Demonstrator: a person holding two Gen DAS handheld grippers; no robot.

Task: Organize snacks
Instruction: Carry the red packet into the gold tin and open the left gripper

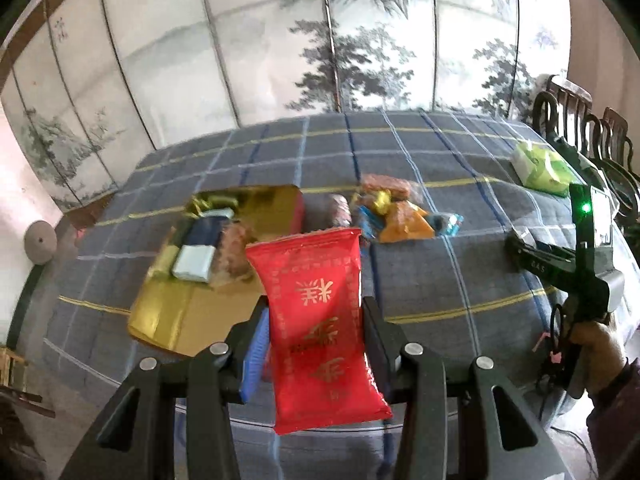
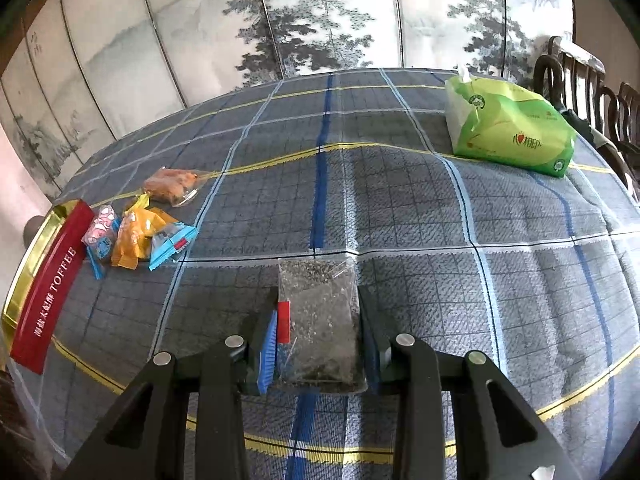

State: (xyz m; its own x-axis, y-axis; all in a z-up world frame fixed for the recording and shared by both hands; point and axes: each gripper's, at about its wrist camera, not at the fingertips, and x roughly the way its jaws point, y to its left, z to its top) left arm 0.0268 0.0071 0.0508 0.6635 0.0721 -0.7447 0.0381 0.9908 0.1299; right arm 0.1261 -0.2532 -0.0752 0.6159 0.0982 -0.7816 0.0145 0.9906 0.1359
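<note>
**Mia:** What job is going on here?

**Ben:** Putting snacks away. The big table (image 2: pixel 400 208) has a blue checked cloth. On it sits a gold tin (image 1: pixel 224 280) with red sides, and some snacks are in it already. I think the step now is carrying two more snacks to that tin.

**Mia:** Who has what?

**Ben:** The left gripper (image 1: pixel 316 320) is squeezed onto a red snack packet (image 1: pixel 316 320). The packet stands up between the two fingers, held at its middle, with its top poking out past the tips. It is up in the air, in front of the tin and a bit to its right.

**Mia:** And the other one?

**Ben:** The right gripper (image 2: pixel 320 328) pinches a clear packet of dark, seedy stuff (image 2: pixel 320 320). That one sticks straight out from the fingers too. The tin is far off to its left, at the edge of that view.

**Mia:** What comes next?

**Ben:** My guess: move the red packet over the open tin, lower it, then let go. (There is room near the front.) A little pile of loose snacks (image 2: pixel 140 236) waits beside the tin. The green tissue pack (image 2: pixel 508 128) is not a snack, so it can stay.
</note>
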